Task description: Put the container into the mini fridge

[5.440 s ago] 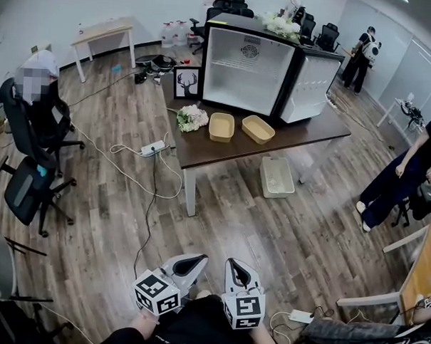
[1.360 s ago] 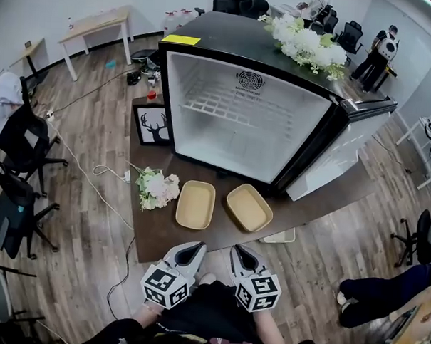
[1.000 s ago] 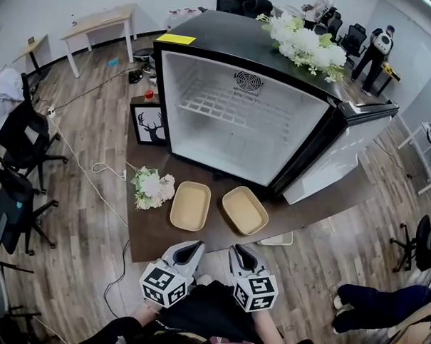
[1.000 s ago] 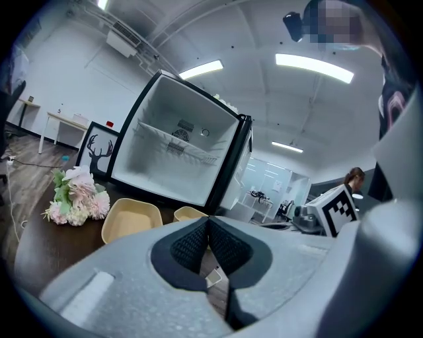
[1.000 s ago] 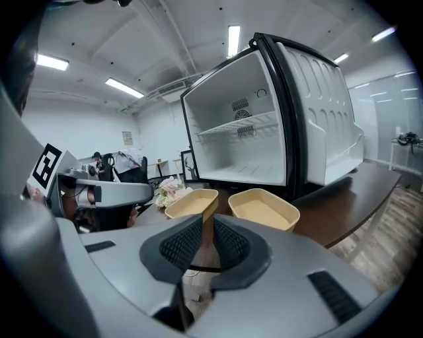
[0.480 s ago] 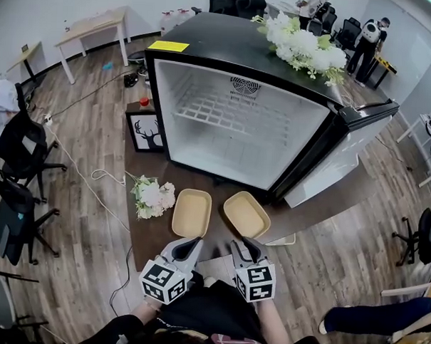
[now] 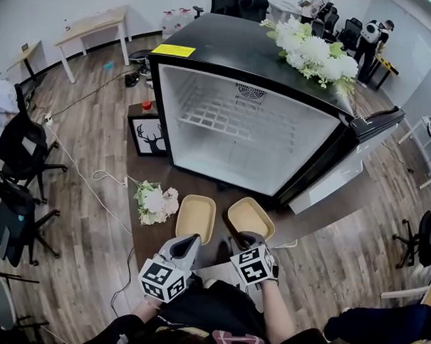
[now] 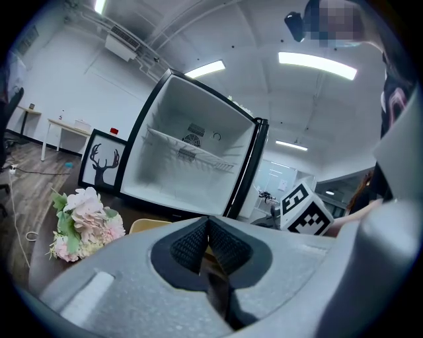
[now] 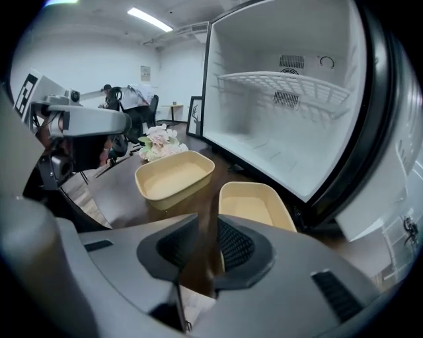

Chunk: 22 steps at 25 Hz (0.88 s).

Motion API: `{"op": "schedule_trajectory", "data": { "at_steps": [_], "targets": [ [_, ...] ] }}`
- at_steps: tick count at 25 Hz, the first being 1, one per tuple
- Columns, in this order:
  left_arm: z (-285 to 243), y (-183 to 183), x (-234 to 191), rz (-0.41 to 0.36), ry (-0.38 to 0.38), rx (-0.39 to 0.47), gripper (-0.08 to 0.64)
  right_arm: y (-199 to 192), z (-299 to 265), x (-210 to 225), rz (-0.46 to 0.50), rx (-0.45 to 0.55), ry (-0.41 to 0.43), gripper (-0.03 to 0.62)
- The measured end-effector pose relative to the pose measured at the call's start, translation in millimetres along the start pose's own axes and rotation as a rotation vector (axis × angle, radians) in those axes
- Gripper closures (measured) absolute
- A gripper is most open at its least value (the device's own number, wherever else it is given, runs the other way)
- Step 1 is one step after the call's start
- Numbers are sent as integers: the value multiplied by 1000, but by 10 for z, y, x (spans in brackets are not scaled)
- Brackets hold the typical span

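The right claw (image 7: 249, 240) points steeply down at the near end of the right-hand container (image 7: 250, 218), which lies at its 12 o'clock on the dark surface (image 7: 302, 220). In the right gripper view the claw (image 9: 206, 237) is slightly spread and has just been closing. Only bare surface shows in the gap, and the container's (image 9: 254, 204) near rim sits just beside the right pad (image 9: 234, 245), not pinched. A second container (image 7: 195, 218) lies parallel at 11 o'clock, just beside the first.

The left claw (image 7: 189, 243) hovers over the surface's near edge with its pads pressed together at the tips and nothing between them (image 8: 201, 228). The second container is at its 12 o'clock.

Both containers sit close to the near edge. At 12 o'clock beyond them stands the open mini fridge (image 7: 238, 144), its sill close to their far ends. Its door (image 7: 329, 181) swings out toward 2 o'clock. Inside, a wire shelf (image 9: 284, 82) spans the upper part, with free room beneath. A bouquet (image 7: 156, 203) lies at 10 o'clock, and a deer picture (image 7: 149, 135) is farther off.
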<state>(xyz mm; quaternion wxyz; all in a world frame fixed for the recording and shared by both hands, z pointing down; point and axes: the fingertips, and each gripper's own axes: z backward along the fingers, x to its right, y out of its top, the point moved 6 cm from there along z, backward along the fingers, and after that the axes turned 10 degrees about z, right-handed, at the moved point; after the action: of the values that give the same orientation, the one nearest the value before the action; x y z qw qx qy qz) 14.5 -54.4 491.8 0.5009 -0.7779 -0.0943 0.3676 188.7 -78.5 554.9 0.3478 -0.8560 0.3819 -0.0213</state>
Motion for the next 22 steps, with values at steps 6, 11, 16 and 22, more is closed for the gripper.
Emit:
{"op": "schedule_trajectory", "data": {
  "at_steps": [6, 11, 16, 22],
  "targets": [
    [-37, 82, -116, -6, 17, 10, 551, -46, -216, 84, 64, -105, -5, 494],
    [-74, 127, -213, 9, 22, 11, 551, -86, -347, 83, 68, -165, 32, 486],
    [-117, 152, -243, 3, 10, 4, 551, -85, -431, 86, 89, -206, 33, 496],
    [-101, 168, -311, 22, 13, 16, 551, -83, -471, 58, 125, -227, 21, 548]
  ]
}}
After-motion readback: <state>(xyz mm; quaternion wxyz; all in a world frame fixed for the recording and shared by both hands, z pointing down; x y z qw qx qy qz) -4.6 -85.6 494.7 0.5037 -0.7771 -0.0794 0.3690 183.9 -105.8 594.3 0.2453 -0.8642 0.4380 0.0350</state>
